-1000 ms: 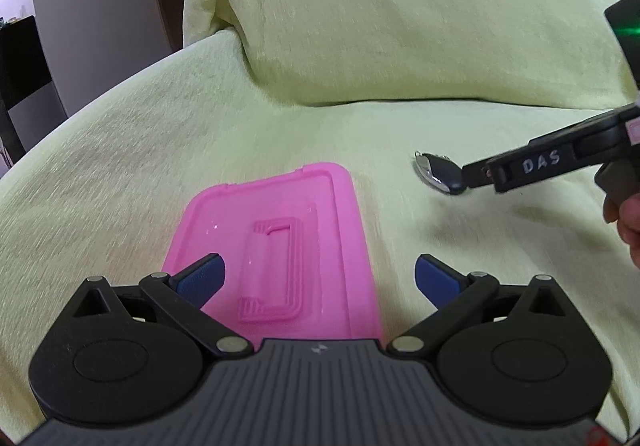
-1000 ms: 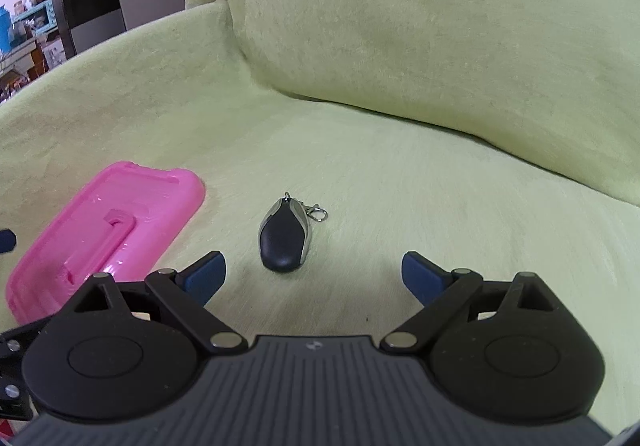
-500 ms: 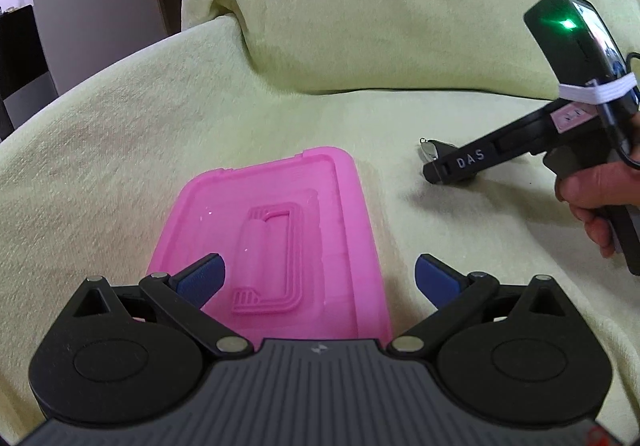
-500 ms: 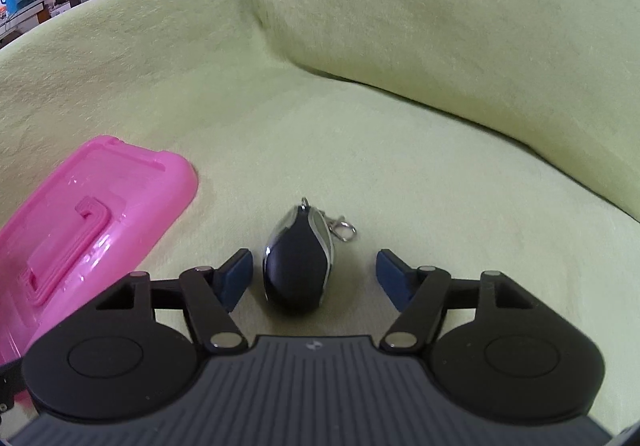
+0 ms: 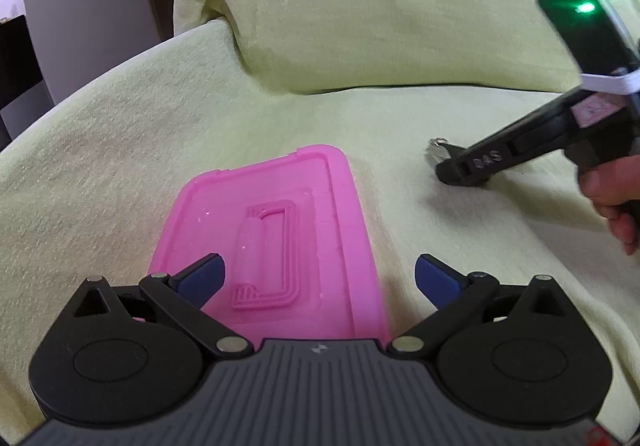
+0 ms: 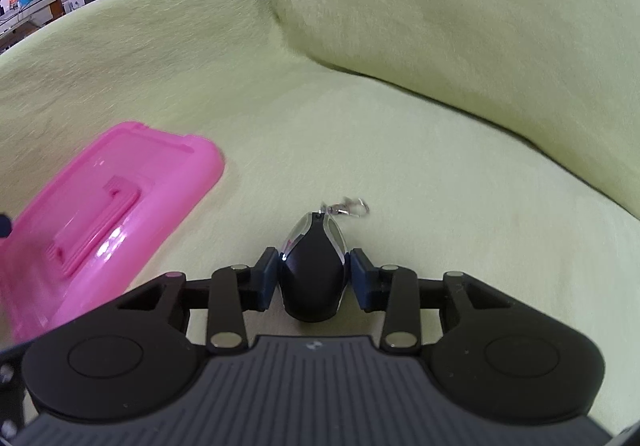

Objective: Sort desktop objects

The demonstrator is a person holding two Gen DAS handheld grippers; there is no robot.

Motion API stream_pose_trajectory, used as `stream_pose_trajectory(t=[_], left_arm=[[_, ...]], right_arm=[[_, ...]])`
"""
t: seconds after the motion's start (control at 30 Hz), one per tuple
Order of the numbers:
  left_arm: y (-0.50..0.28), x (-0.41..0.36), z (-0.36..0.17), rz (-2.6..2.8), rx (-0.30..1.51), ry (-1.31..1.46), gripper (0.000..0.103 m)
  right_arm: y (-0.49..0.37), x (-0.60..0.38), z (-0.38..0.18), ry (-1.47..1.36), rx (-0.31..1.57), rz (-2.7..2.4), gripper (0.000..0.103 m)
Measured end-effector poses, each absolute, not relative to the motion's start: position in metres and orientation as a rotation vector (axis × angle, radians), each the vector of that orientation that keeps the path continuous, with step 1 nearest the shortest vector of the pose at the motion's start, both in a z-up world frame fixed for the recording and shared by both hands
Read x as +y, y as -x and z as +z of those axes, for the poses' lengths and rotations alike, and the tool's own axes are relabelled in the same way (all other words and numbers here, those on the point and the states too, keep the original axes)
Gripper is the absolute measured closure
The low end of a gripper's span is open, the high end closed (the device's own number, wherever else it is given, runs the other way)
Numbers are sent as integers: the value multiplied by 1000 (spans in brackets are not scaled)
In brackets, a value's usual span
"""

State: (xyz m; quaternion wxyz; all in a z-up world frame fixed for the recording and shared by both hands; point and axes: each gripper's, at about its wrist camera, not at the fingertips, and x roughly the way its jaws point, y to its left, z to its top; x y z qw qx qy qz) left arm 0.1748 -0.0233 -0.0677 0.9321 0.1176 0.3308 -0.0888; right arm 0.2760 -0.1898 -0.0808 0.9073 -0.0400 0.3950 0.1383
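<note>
1. Right gripper (image 6: 313, 276): jaws nearly closed, blue pads pressing both sides of black key fob (image 6: 313, 278) on green blanket (image 6: 400, 150).
2. Left gripper (image 5: 318, 274): jaws wide apart, holding nothing, above pink lid (image 5: 276, 222).

Key fob (image 5: 437, 153) mostly hidden — pink lid (image 6: 80, 230) blurred, edge-cropped.

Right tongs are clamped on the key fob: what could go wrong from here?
The right tongs pinch the key fob on its rounded, glossy sides, so it might squirt out when lifted. Its loose clasp dangles and could snag the yellow-green cover. The pink lid is still shut under the open left tongs, so the fob may have nowhere to go.
</note>
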Motion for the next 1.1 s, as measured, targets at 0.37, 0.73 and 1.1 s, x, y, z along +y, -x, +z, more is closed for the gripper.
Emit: stream_pose_trajectory(t=[0.37, 0.73, 1.1], left_arm=[[-142, -33, -57, -226, 669, -273, 1], [-129, -31, -53, -247, 671, -290, 1], [-127, -21, -50, -234, 669, -271, 1]], right_arm=[[-173, -199, -75, 64, 868, 340, 69], [-158, -186, -87, 139, 892, 381, 8], [-156, -205, -86, 38, 926, 409, 1]])
